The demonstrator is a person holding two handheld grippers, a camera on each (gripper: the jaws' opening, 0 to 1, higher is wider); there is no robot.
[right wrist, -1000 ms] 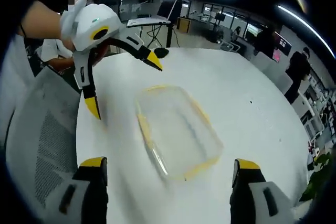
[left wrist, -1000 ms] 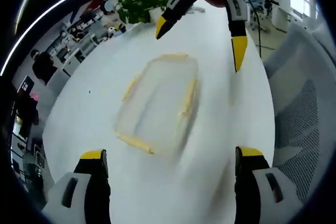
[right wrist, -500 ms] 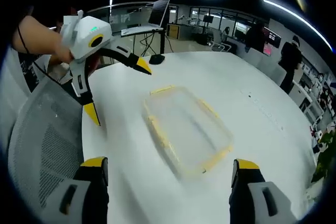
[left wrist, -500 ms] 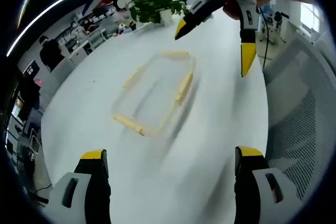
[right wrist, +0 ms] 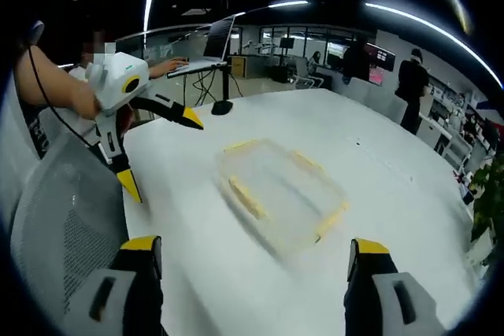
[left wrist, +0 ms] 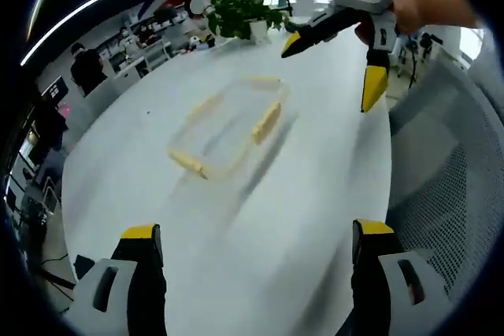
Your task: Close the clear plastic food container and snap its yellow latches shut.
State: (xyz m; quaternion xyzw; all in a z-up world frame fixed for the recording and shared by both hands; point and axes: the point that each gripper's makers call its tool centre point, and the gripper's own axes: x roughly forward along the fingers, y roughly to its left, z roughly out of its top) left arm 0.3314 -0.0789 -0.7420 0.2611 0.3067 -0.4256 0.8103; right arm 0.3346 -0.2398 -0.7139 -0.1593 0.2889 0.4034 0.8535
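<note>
A clear plastic food container point(left wrist: 228, 127) point(right wrist: 281, 192) with yellow latches lies flat on the white table, lid on. My left gripper point(left wrist: 256, 253) is open, well back from it, nothing between its jaws. My right gripper point(right wrist: 250, 261) is open too, empty, on the opposite side of the container. In the left gripper view the right gripper point(left wrist: 346, 33) hangs above the table's far right, held by a hand. The left gripper point(right wrist: 138, 127) appears at the left of the right gripper view, jaws spread. Whether the latches are snapped I cannot tell through the blur.
A grey mesh chair point(left wrist: 449, 194) point(right wrist: 55, 218) stands at the table's edge. A potted plant point(left wrist: 240, 12) sits at the table's far end. A laptop on a stand point(right wrist: 211, 45) and people at desks are beyond the table.
Both grippers have drawn back and up from the container, which now looks smaller and farther away. Both stay open; the container has not moved.
</note>
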